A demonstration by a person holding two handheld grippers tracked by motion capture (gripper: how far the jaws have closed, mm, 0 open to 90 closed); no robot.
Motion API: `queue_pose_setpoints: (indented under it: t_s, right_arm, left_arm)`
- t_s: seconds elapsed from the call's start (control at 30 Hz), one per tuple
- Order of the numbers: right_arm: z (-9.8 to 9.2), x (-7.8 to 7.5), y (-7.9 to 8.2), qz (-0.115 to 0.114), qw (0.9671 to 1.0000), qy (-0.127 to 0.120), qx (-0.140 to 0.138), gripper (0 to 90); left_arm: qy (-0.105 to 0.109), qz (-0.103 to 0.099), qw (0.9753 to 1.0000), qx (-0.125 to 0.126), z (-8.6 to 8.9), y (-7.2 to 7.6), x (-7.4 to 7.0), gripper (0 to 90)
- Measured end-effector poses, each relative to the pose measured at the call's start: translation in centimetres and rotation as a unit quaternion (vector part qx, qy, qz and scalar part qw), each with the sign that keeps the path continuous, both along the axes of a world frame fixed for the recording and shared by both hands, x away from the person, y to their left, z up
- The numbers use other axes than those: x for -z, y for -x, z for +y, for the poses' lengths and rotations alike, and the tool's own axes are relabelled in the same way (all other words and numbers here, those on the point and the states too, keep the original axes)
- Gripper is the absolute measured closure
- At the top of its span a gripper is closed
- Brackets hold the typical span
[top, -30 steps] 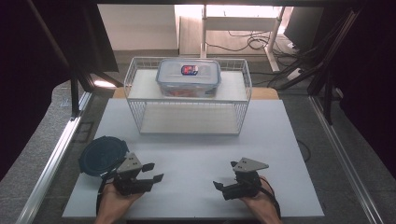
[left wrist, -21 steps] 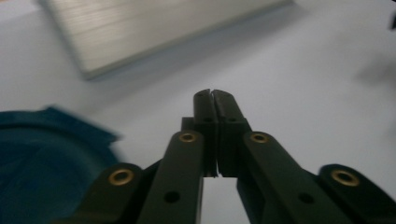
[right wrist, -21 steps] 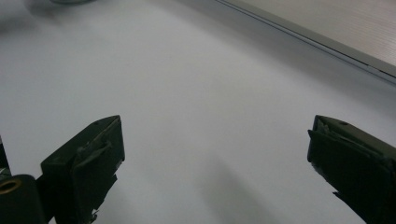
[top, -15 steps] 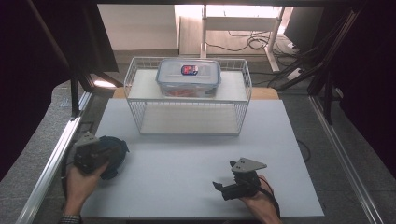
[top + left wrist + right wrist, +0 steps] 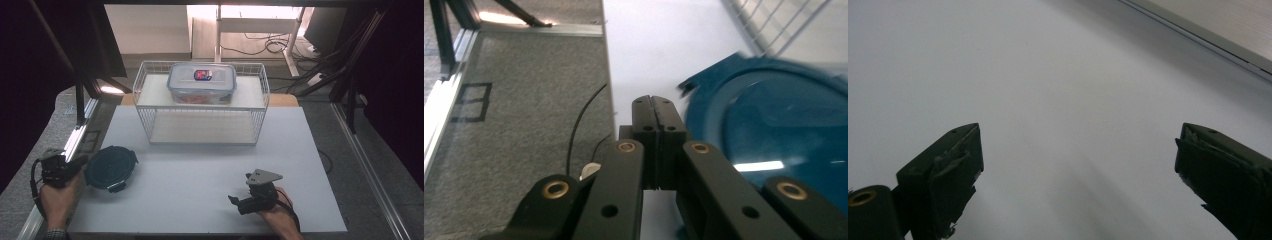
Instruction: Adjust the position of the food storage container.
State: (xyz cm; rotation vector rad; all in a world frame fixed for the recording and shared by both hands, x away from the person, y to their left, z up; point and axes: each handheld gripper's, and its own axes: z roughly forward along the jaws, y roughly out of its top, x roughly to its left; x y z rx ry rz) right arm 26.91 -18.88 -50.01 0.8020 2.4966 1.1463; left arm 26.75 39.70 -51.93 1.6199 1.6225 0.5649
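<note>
white table (image 5: pixel 200 175): left claw (image 5: pixel 80 162) beside teal lid (image 5: pixel 111 167).

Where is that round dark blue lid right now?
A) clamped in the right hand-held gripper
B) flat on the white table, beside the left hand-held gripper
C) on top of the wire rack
B: the blue lid lies on the white table just beside the left hand-held gripper, whose jaws are shut.

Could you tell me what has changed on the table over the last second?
The left gripper swung out leftward past the board's edge, jaws shut and empty, beside the blue lid, now uncovered. The right gripper, open, wire rack and clear container stayed put.
</note>
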Motion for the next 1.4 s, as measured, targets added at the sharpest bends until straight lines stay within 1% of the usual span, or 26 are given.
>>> queue_pose_setpoints:
  t_s: [0.07,0.13,0.2,0.33,0.53,0.57,0.63,0.73,0.8,0.83,0.9,0.93,0.97,1.03,1.07,1.1,1.13,1.17,1.2,1.23,1.33,1.4]
  right_arm:
    - [0.0,0.1,0.0,0.002,1.0,0.002,-0.001,5.2]
    - [0.1,0.1,0.0,0.001,1.0,0.005,-0.002,5.2]
    - [0.1,0.1,-0.1,0.002,1.0,0.006,-0.003,5.3]
    - [0.2,0.2,-0.2,0.003,0.9999,0.01,-0.003,5.4]
    - [0.3,0.3,-0.2,0.004,0.9998,0.017,-0.004,5.5]
    - [0.3,0.3,-0.3,0.005,0.9998,0.018,-0.003,5.5]
    - [0.3,0.4,-0.3,0.006,0.9998,0.02,-0.003,5.6]
    - [0.3,0.5,-0.3,0.007,0.9997,0.021,-0.003,5.6]
    - [0.3,0.5,-0.3,0.008,0.9997,0.022,-0.003,5.6]
    - [0.3,0.5,-0.3,0.008,0.9997,0.023,-0.003,5.6]
    - [0.3,0.5,-0.3,0.007,0.9997,0.025,-0.004,5.7]
    - [0.3,0.5,-0.3,0.007,0.9997,0.025,-0.003,5.6]
    - [0.2,0.5,-0.3,0.008,0.9996,0.025,-0.003,5.6]
    - [0.2,0.5,-0.2,0.007,0.9996,0.026,-0.003,5.6]
    - [0.1,0.5,-0.2,0.006,0.9996,0.026,-0.003,5.7]
    - [0.0,0.4,-0.2,0.006,0.9997,0.025,-0.002,5.7]
    - [-0.1,0.4,-0.2,0.005,0.9997,0.025,-0.002,5.7]
    - [-0.2,0.4,-0.2,0.006,0.9997,0.025,0.001,5.7]
    - [-0.3,0.4,-0.2,0.007,0.9997,0.024,0.002,5.7]
    - [-0.3,0.4,-0.2,0.007,0.9997,0.024,0.003,5.7]
    - [-0.4,0.5,-0.3,0.01,0.9996,0.026,0.006,5.8]
    - [-0.3,0.5,-0.2,0.009,0.9995,0.029,0.004,5.8]
  left_arm:
    - [-0.006,0.004,1.0,-0.002,-0.2,-0.3,0.1,90.0]
    - [-0.006,0.007,0.9999,-0.005,-0.4,-0.4,0.2,90.0]
    - [0.009,0.009,0.9999,-0.005,-0.3,-0.5,0.3,90.0]
    - [0.023,0.013,0.9996,0.002,-0.9,-0.8,0.4,90.0]
    - [0.009,0.021,0.9993,0.028,-4.3,-1.5,-0.1,90.0]
    - [0.012,0.022,0.999,0.036,-4.9,-1.6,-0.1,90.0]
    - [0.019,0.025,0.9979,0.056,-6.4,-1.9,-0.2,90.0]
    - [0.019,0.031,0.9965,0.076,-8.2,-2.2,-0.3,90.0]
    - [0.019,0.032,0.9951,0.091,-9.4,-2.3,-0.4,90.0]
    - [0.019,0.035,0.994,0.102,-10.0,-2.3,-0.4,90.0]
    - [0.02,0.033,0.993,0.112,-11.0,-2.3,-0.4,90.0]
    - [0.017,0.032,0.9927,0.115,-11.2,-2.3,-0.5,90.0]
    - [0.01,0.031,0.9927,0.116,-11.3,-2.3,-0.5,90.0]
    - [0.006,0.03,0.9921,0.122,-11.1,-2.2,-0.5,90.0]
    - [-0.005,0.029,0.9927,0.117,-11.0,-2.1,-0.5,90.0]
    - [-0.022,0.031,0.9931,0.111,-10.8,-1.9,-0.4,90.0]
    - [-0.039,0.034,0.9928,0.108,-10.6,-1.6,-0.4,90.0]
    - [-0.042,0.038,0.9927,0.107,-10.2,-1.3,-0.4,90.0]
    - [-0.037,0.043,0.9925,0.108,-9.9,-1.0,-0.3,90.0]
    - [-0.025,0.048,0.9926,0.108,-9.6,-0.4,0.0,90.0]
    - [-0.02,0.063,0.9913,0.113,-9.4,1.1,0.3,90.0]
    - [-0.01,0.064,0.9912,0.115,-9.5,1.9,0.2,90.0]
